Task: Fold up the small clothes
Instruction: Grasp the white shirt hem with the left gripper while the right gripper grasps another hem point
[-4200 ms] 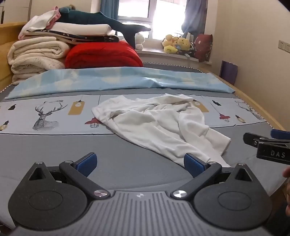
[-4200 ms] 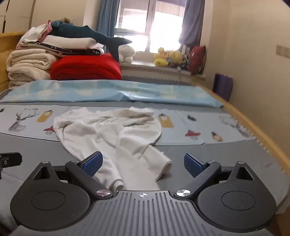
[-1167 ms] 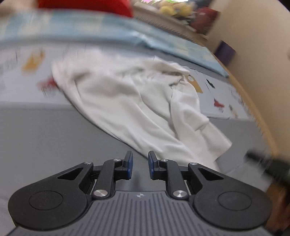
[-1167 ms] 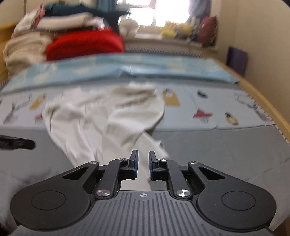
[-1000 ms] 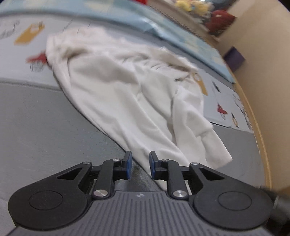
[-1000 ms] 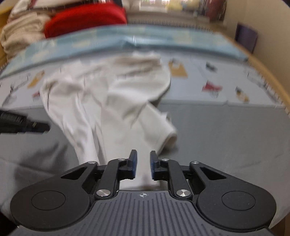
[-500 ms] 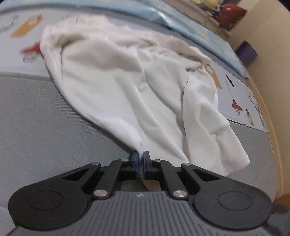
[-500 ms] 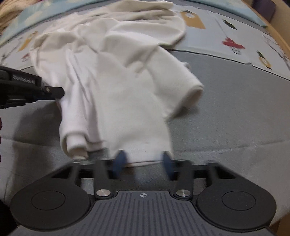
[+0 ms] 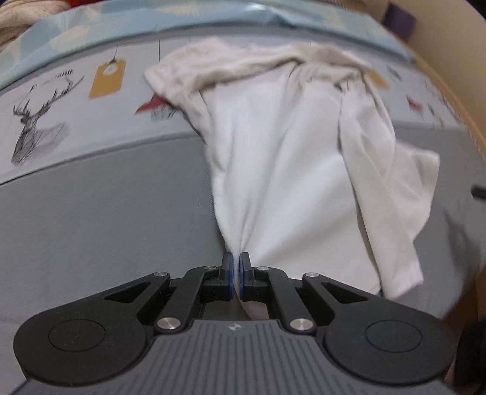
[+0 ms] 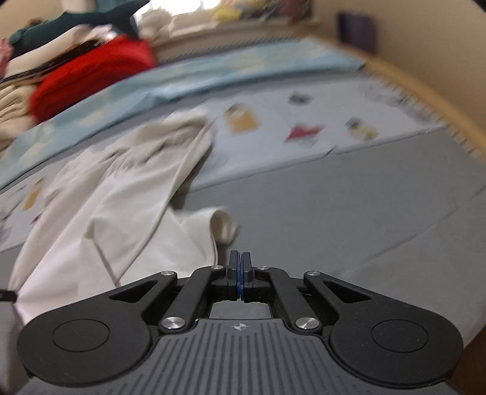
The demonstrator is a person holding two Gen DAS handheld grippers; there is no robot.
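Both hand-held grippers (image 9: 236, 258) (image 10: 240, 256) pinched closed; left grips white garment (image 9: 291, 158).

home bedroom, bed (image 10: 349, 197), folded red quilt (image 10: 91, 76), window plush toys (image 10: 240, 12)

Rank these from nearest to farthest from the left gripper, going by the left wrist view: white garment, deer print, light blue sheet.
1. White garment: pinched in the left gripper, fanning out ahead.
2. Deer print: on the bedcover, far left, mid-distance.
3. Light blue sheet: a band across the top, behind both.
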